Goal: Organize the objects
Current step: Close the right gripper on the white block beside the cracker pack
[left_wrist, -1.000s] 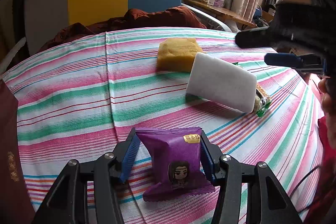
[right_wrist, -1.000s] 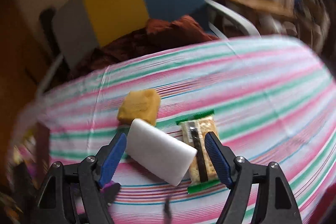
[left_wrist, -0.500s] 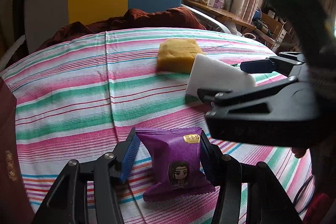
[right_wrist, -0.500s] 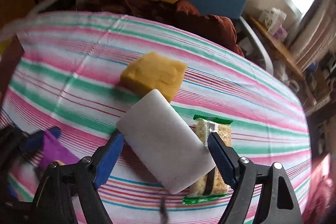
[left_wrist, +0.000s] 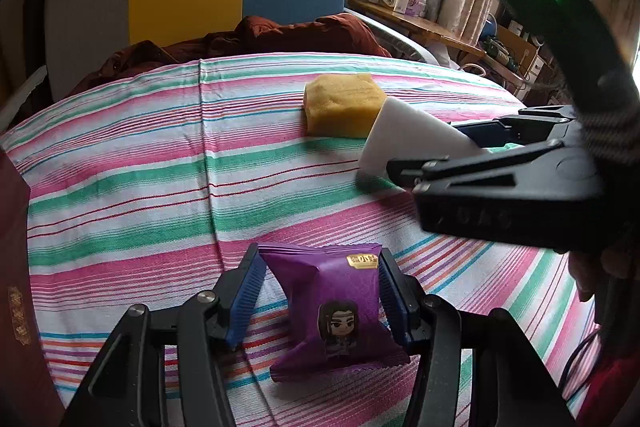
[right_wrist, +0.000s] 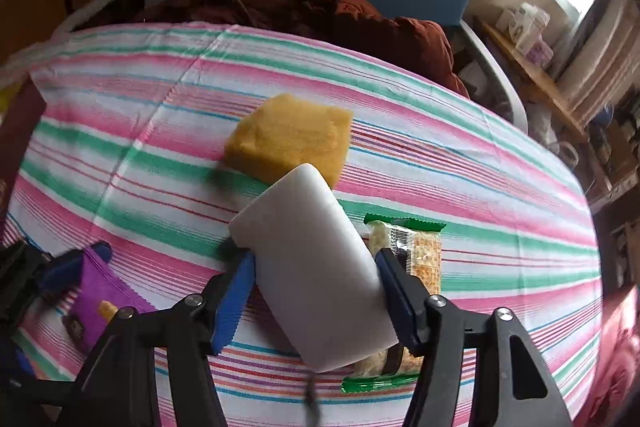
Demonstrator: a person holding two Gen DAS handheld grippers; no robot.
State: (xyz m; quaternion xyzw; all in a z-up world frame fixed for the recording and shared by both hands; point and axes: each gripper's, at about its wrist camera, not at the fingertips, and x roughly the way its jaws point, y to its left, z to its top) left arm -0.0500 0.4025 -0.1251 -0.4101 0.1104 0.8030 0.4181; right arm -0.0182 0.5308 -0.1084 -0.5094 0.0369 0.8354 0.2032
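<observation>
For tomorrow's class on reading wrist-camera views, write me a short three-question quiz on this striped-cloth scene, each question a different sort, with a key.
1. True or false: the left hand-held gripper has the purple snack packet between its fingers.
2. Multiple choice: what lies partly under the white block? A) the yellow sponge B) the green-edged cracker packet C) a red book
3. Fill in: the right hand-held gripper is closing around the ____.

Key: 1 true; 2 B; 3 white block
</observation>
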